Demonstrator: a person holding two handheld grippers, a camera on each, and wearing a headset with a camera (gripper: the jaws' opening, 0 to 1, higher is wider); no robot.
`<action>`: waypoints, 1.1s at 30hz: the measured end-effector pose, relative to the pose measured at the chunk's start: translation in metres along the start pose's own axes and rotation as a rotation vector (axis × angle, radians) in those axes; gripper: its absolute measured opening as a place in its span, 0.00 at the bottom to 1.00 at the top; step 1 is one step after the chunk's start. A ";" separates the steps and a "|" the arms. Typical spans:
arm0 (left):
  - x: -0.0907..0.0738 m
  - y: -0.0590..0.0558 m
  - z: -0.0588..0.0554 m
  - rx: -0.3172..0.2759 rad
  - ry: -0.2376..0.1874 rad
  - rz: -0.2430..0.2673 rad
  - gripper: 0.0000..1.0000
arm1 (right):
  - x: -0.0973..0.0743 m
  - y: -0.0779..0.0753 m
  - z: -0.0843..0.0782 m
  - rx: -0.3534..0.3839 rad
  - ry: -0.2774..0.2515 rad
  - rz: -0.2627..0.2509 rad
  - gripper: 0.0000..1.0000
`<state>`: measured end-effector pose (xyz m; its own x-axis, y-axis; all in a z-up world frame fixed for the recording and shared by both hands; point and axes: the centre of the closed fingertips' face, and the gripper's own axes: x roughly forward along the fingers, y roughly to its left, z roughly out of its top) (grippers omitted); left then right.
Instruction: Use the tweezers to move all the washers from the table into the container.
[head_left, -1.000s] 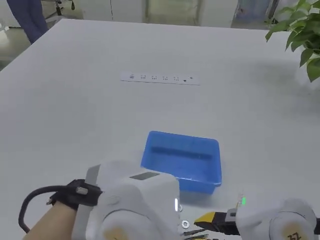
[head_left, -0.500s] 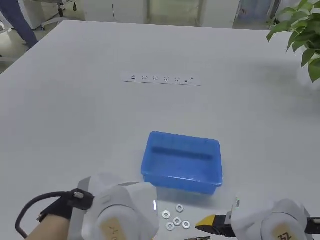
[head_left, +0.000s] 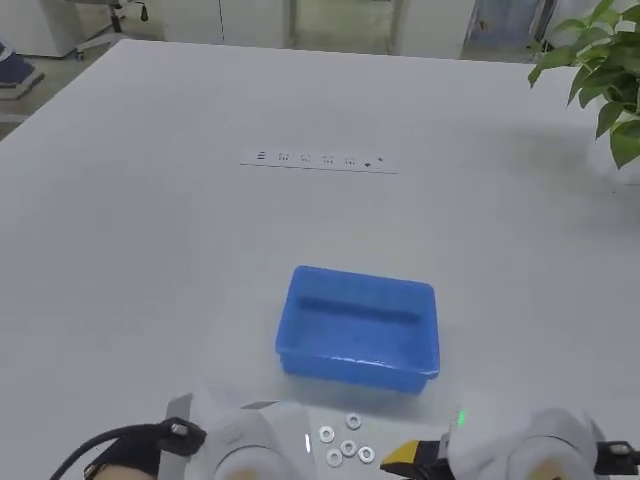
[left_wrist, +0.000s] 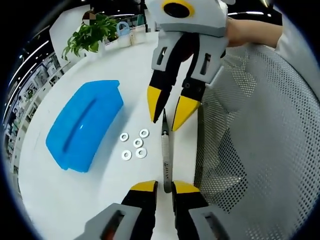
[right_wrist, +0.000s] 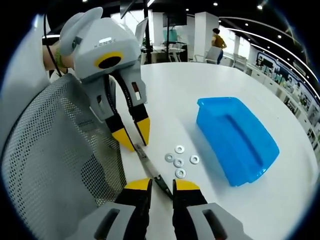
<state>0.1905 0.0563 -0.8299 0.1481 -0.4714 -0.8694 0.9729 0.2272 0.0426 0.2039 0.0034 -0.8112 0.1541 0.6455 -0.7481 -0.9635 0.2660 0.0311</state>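
Jaws apart, the left gripper (left_wrist: 165, 189) and the right gripper (right_wrist: 157, 186) straddled opposite ends of the metal tweezers (left_wrist: 165, 150) on the white desk (head_left: 150, 250). Five silver washers (left_wrist: 138, 142) lay on the desk near the blue plastic container (left_wrist: 82, 127).

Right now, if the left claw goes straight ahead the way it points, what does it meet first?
Probably the slim silver metal tweezers, lying lengthwise just ahead of the left claw; behind them the right claw faces it. Heights are unclear.

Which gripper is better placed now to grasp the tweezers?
Probably the left gripper: the tweezers lie straight along its view, blunt end between its jaws. The right gripper straddles only their pointed tip.
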 end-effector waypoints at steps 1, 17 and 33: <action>0.000 -0.001 0.002 0.008 -0.012 -0.009 0.07 | 0.000 0.000 0.000 -0.002 0.002 0.001 0.13; -0.024 -0.001 0.025 0.076 -0.093 0.019 0.03 | 0.012 0.008 0.004 -0.099 0.029 0.053 0.12; -0.026 0.003 0.022 0.037 -0.117 0.015 0.00 | 0.020 0.016 0.010 -0.219 0.033 0.069 0.10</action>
<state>0.1933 0.0509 -0.7966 0.1803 -0.5653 -0.8049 0.9761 0.2041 0.0753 0.1939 0.0279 -0.8186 0.0823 0.6321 -0.7705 -0.9966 0.0576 -0.0592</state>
